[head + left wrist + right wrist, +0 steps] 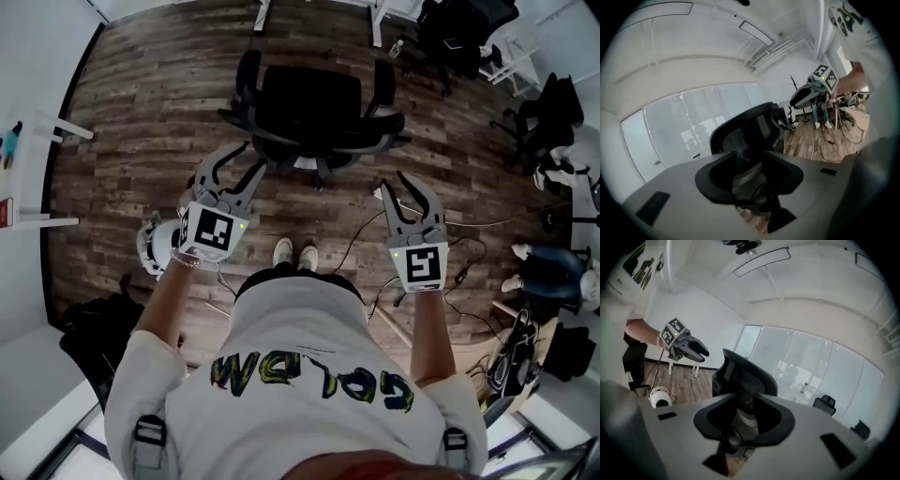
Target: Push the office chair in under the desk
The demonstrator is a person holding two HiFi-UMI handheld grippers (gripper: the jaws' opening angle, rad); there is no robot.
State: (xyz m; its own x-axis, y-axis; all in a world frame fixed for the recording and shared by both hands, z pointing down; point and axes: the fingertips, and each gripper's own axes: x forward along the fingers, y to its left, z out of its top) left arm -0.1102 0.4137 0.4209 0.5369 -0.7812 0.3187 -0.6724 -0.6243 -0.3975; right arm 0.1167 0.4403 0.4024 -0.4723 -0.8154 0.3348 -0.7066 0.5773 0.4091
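Nearest is the person's white T-shirt with coloured lettering [309,375], with both bare forearms stretched out ahead of it. The left hand holds the left tool [236,161], grey with a square-marker cube. Its jaws stand fairly wide apart and there is nothing between them. The right hand holds the matching right tool [401,192]. Its jaws are also parted, by a narrower gap, and they too are empty. Both tools point forward and slightly down.

Between the tools, a pair of white shoes [294,253] stands on the dark wood-plank floor [131,112]. A white rounded device [150,246] sits on the floor just beside the left tool, and a black bag [94,333] lies nearer, at the person's left. Thin dark cables [361,239] trail across the planks close to the right tool.

Just ahead of both tools stands the black mesh-backed office chair with two armrests [309,108], its backrest turned toward the person. Neither tool touches it. Each gripper view shows the backrest straight ahead beyond that tool's jaws.

Past the chair, at the far edge of the head view, rise the white legs of a worktop [378,23], and the chair stands clear of them on open floor. More black office chairs [469,33] cluster at the far right, and a seated person's blue-trousered legs [553,267] show at the right edge.
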